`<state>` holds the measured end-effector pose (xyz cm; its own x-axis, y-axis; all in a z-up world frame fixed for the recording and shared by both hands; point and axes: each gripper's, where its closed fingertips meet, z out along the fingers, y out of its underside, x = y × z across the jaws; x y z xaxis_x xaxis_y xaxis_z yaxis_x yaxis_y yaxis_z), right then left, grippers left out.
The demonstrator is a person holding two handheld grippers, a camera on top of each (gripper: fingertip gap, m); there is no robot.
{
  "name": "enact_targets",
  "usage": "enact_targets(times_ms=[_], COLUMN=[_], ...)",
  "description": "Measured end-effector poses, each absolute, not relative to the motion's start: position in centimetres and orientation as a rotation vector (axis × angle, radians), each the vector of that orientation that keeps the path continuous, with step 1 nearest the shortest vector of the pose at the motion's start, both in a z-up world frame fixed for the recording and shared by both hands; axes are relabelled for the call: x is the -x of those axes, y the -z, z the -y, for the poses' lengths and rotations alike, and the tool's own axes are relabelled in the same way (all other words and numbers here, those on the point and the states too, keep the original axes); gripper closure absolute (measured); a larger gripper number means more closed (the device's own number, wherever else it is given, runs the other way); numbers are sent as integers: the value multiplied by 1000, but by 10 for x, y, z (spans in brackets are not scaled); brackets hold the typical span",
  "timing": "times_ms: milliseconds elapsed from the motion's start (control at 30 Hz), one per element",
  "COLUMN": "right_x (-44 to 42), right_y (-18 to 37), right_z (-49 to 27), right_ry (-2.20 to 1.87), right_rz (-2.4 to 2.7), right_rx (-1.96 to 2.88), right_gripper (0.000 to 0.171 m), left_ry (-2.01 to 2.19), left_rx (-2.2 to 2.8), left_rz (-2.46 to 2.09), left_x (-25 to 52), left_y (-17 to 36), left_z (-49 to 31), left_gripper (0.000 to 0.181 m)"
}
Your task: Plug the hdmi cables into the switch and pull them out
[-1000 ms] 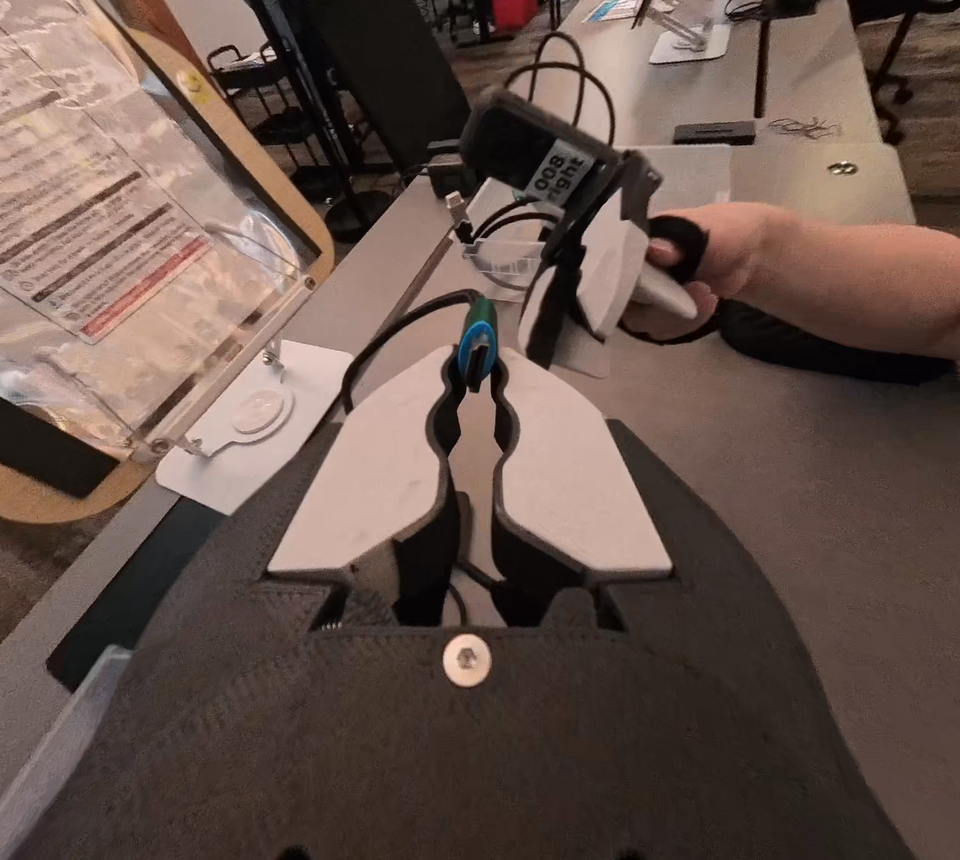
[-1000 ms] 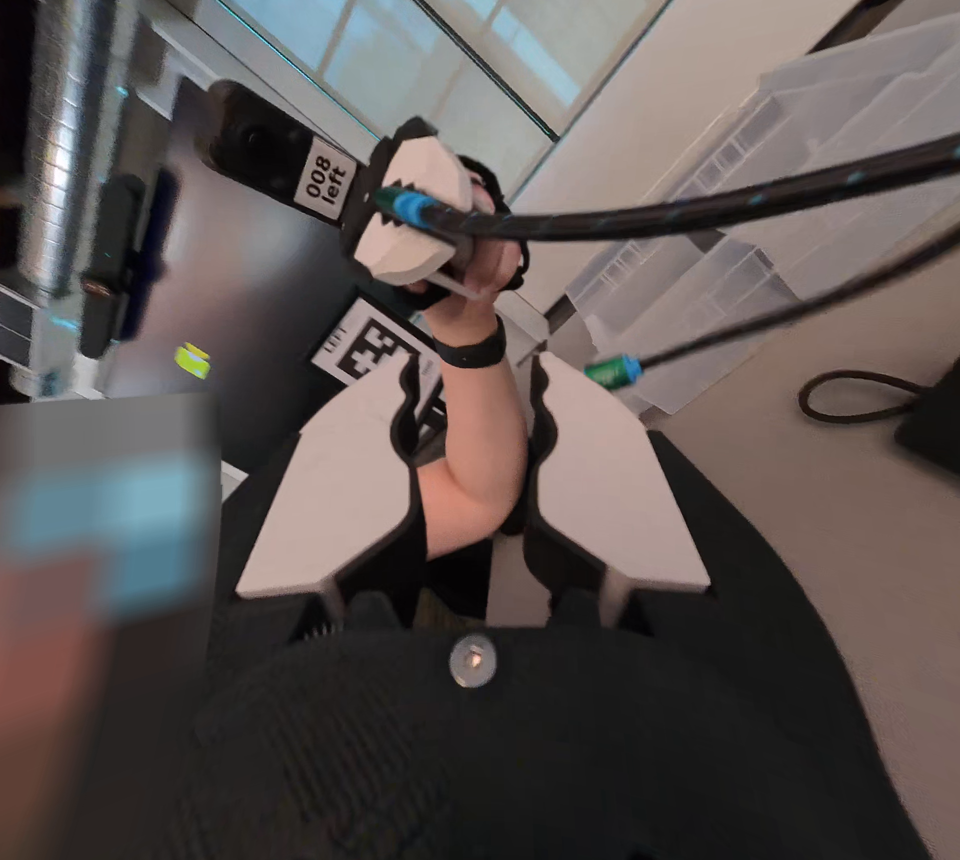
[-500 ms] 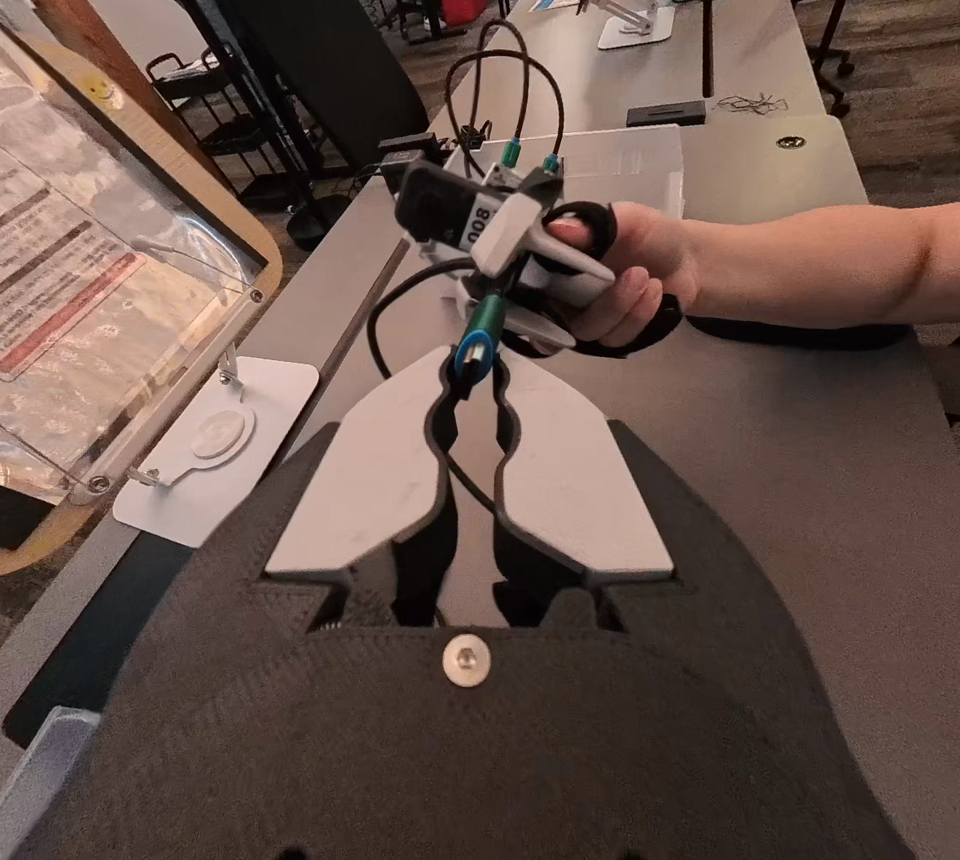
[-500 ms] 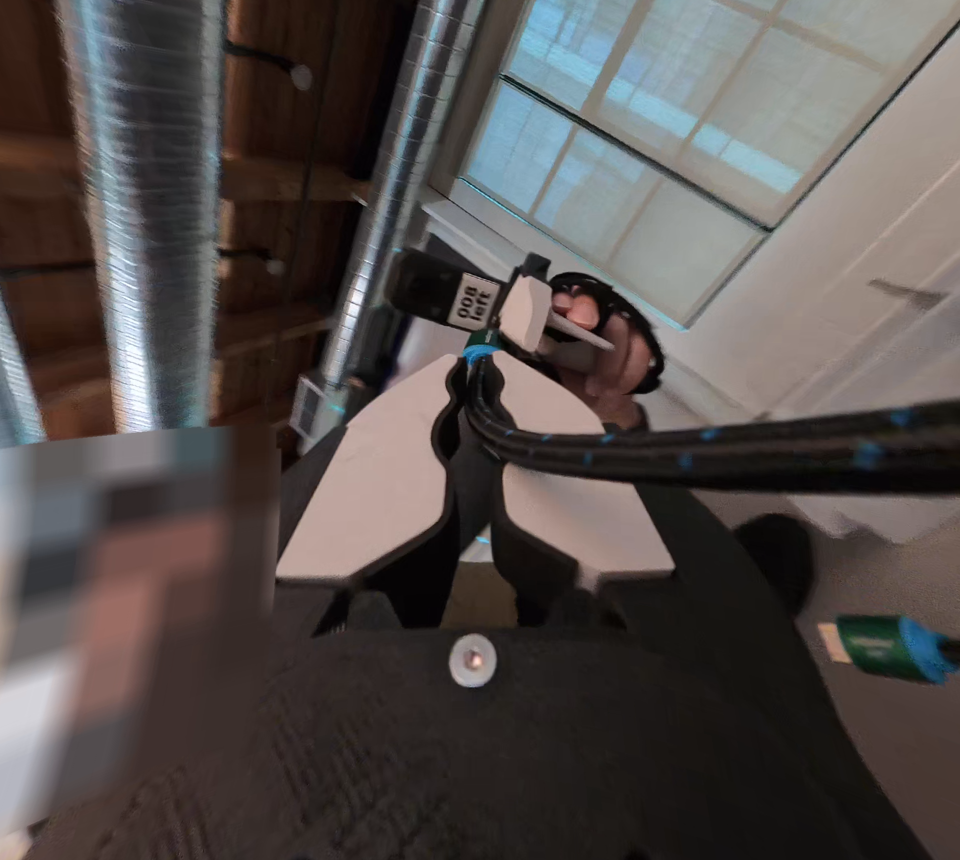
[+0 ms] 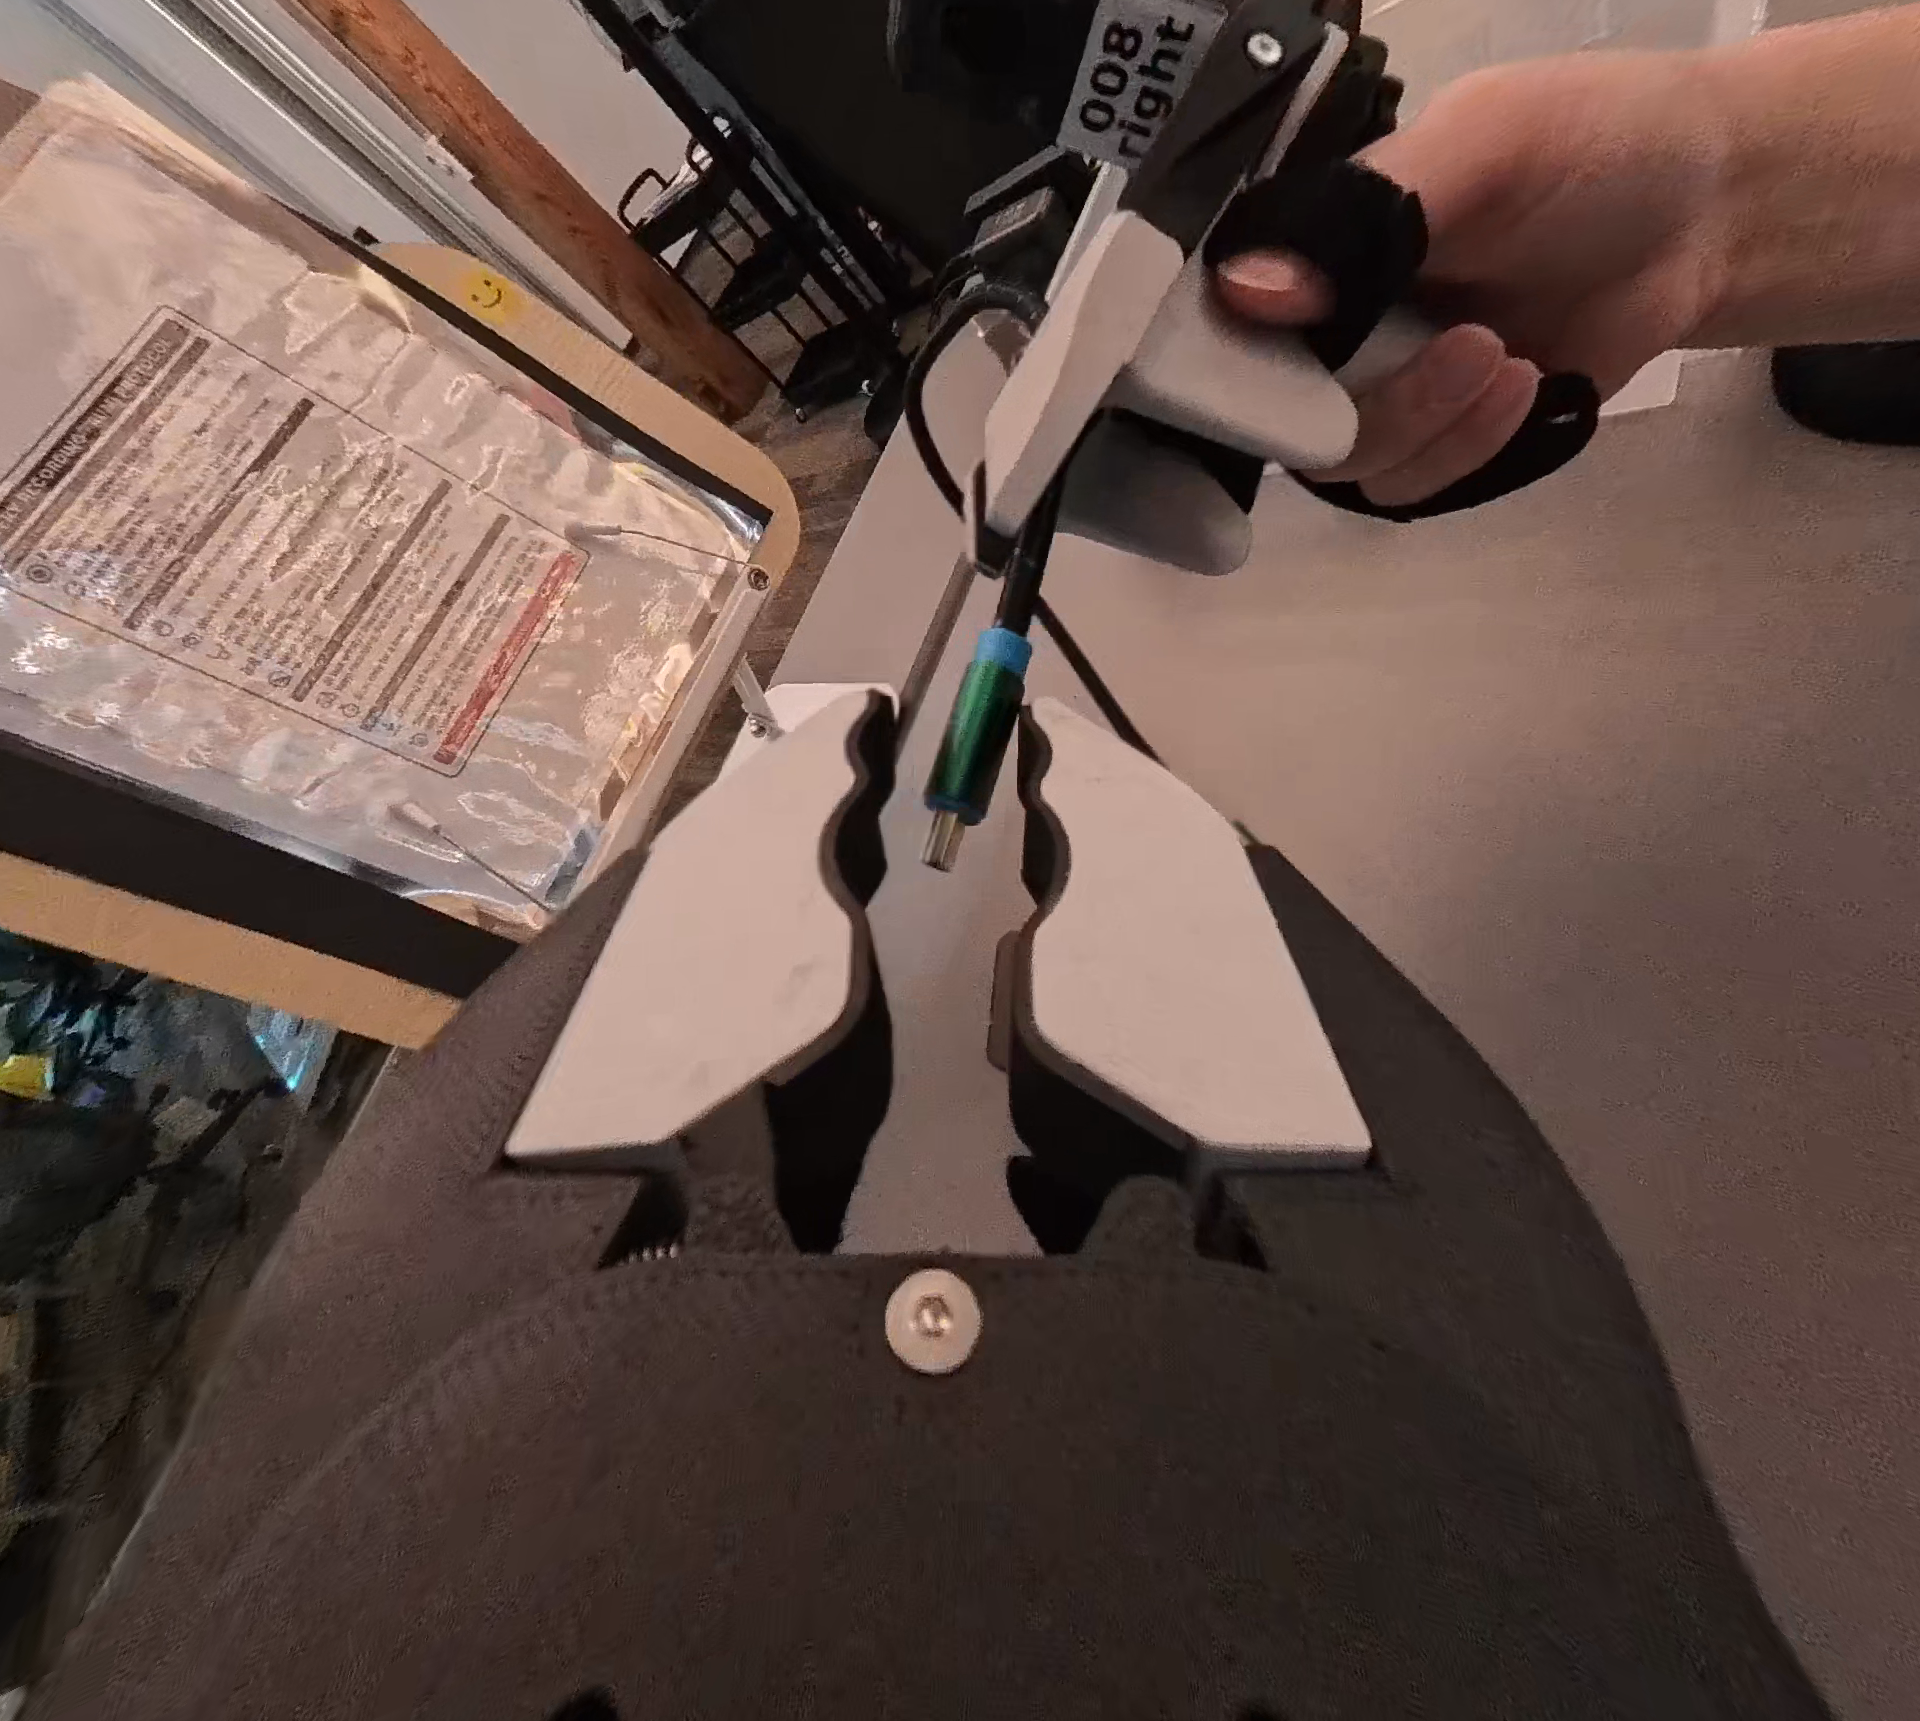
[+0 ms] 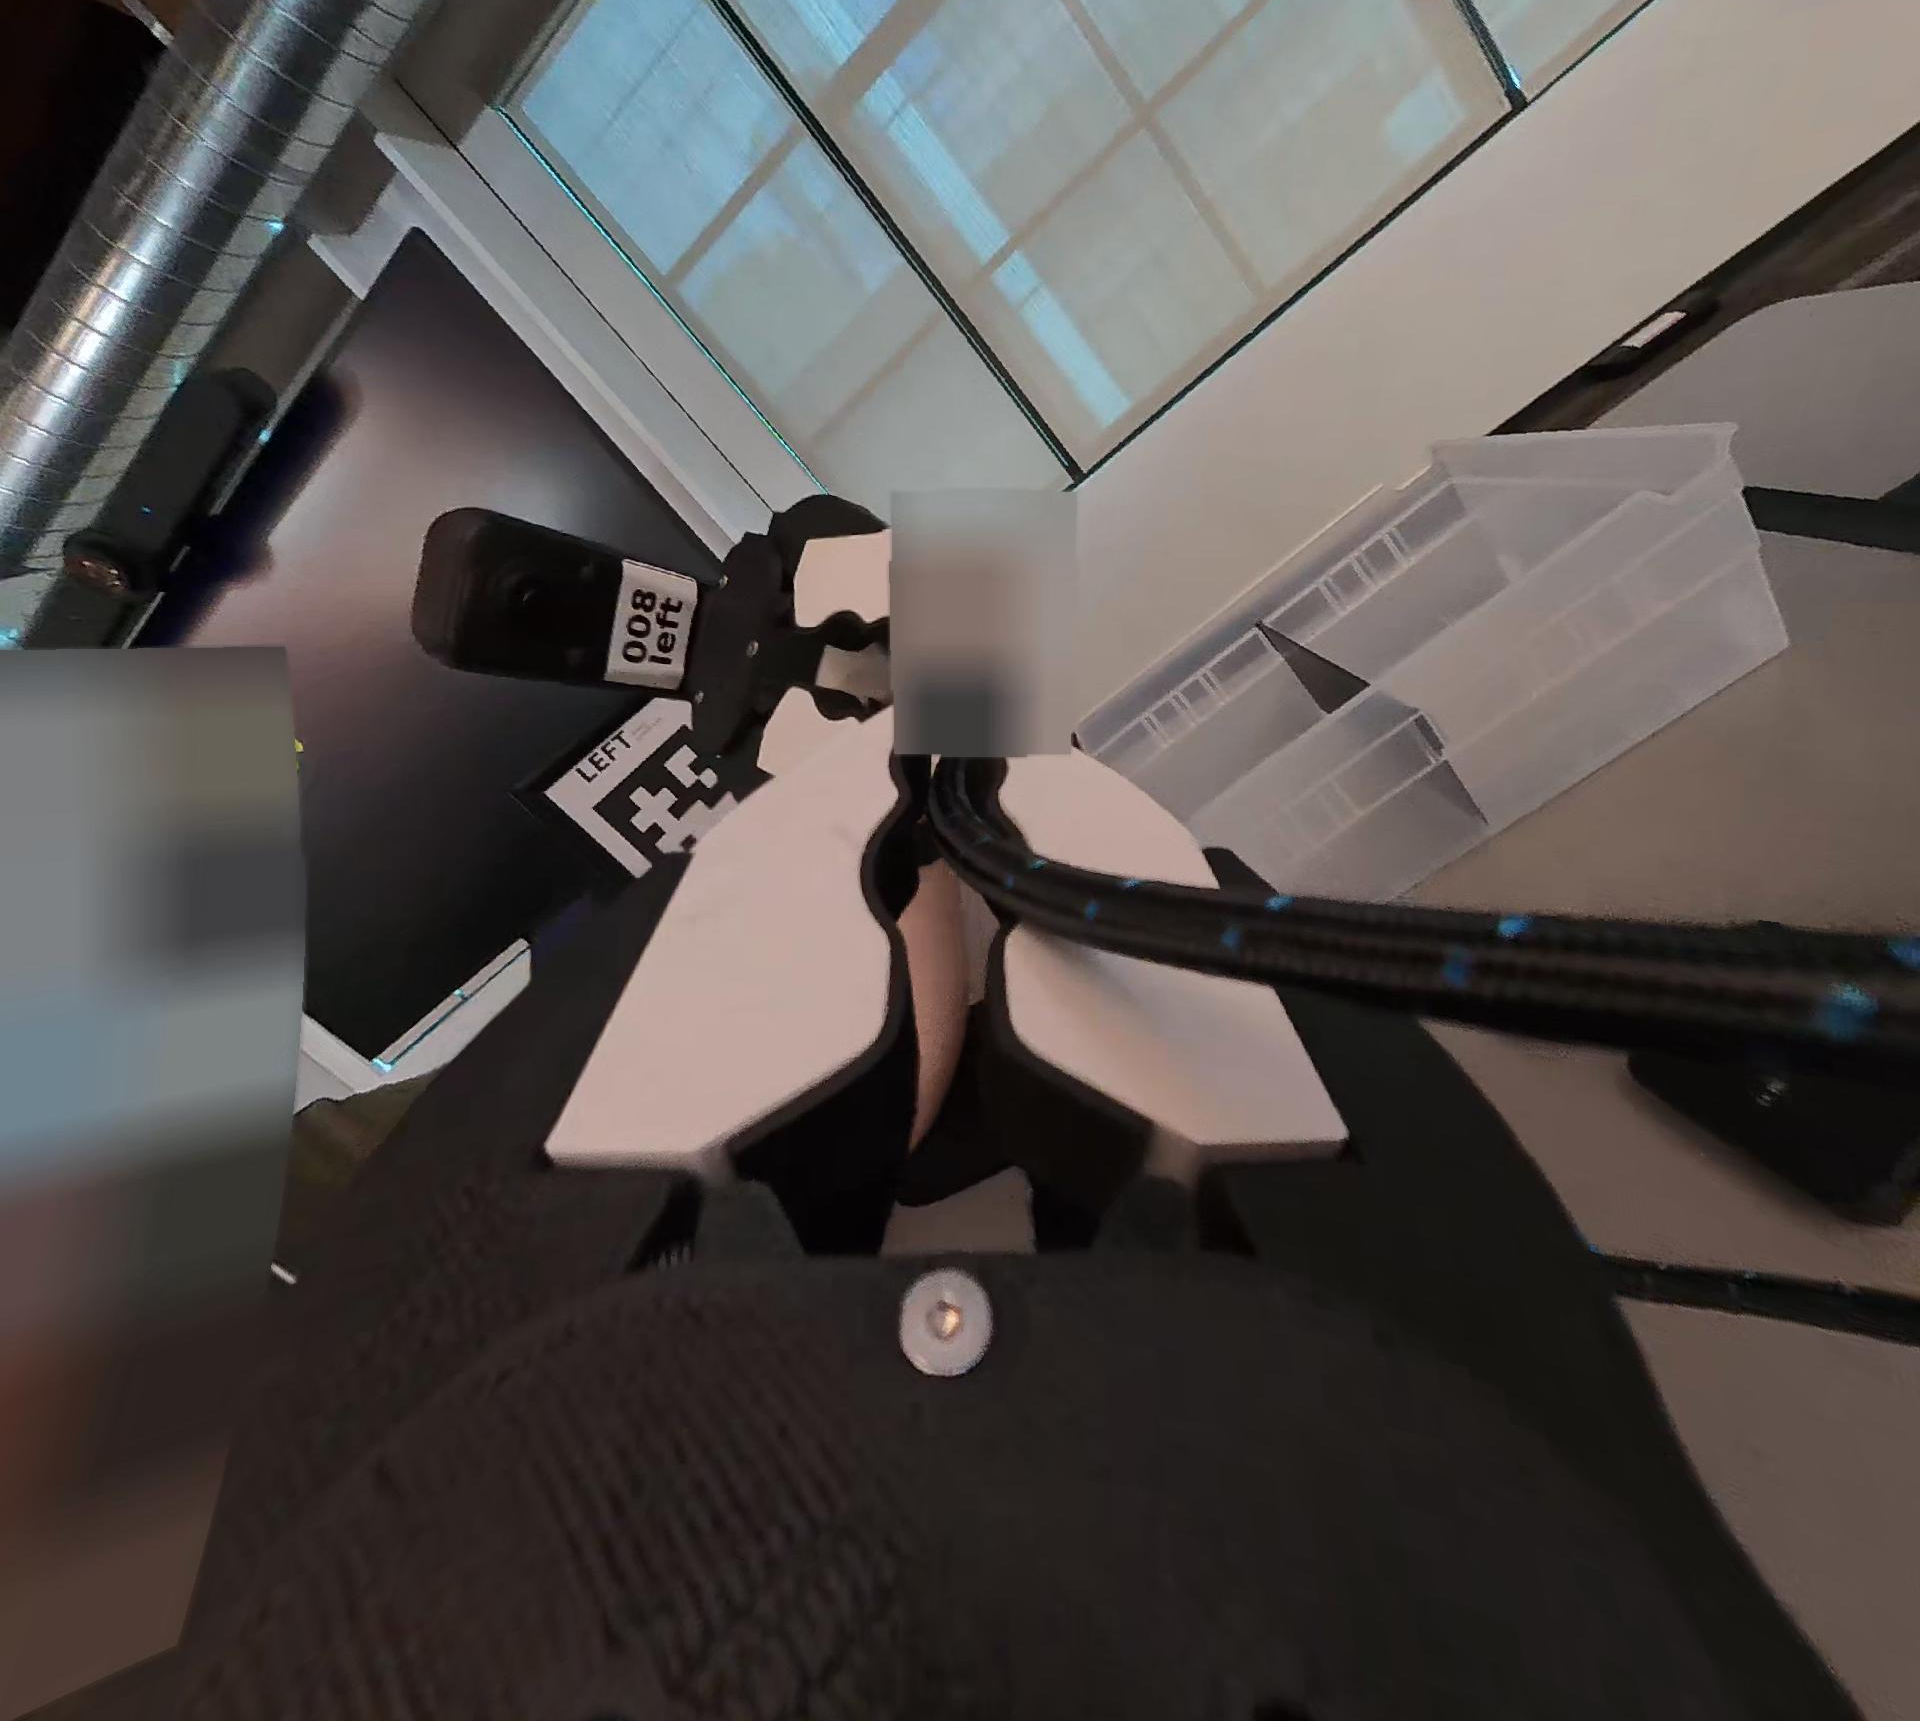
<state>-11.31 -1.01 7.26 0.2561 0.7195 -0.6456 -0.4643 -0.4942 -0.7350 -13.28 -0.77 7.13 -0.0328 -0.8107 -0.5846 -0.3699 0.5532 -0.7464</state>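
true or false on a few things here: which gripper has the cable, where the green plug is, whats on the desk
1. The right gripper is clamped on the black cable. True.
2. The green plug is pinched between the left gripper's fingers. False: the jaws stand open and the plug hangs between them, touching neither.
3. The plug's metal tip points toward the left wrist camera. True.
4. A clear plastic bin sits on the desk. True.
5. The plug is seated in the switch. False: it hangs free in the air below the right gripper.
6. The cable is plain white. False: it is black braid with blue flecks.
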Motion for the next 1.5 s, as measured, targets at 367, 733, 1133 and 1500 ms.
enact_targets(times_ms=[367,733,1133,1500], right_x=[115,124,124,86], right_y=[-69,-48,-44,-78], right_z=[11,10,11,7], right_ry=[-1370,-1244,-1302,-631], right_rz=[316,370,369,542], right_rx=[1544,1727,1749,1552], right_gripper=[165,160,164,164], left_ry=[386,243,182,491], left_rx=[1017,929,911,1229], left_rz=[-1718,-1771,-1806,-1661], left_x=[132,129,124,126], left_y=[-52,-41,-29,-32], left_z=[4,3,-1,-24], left_gripper=[166,168,168,112])
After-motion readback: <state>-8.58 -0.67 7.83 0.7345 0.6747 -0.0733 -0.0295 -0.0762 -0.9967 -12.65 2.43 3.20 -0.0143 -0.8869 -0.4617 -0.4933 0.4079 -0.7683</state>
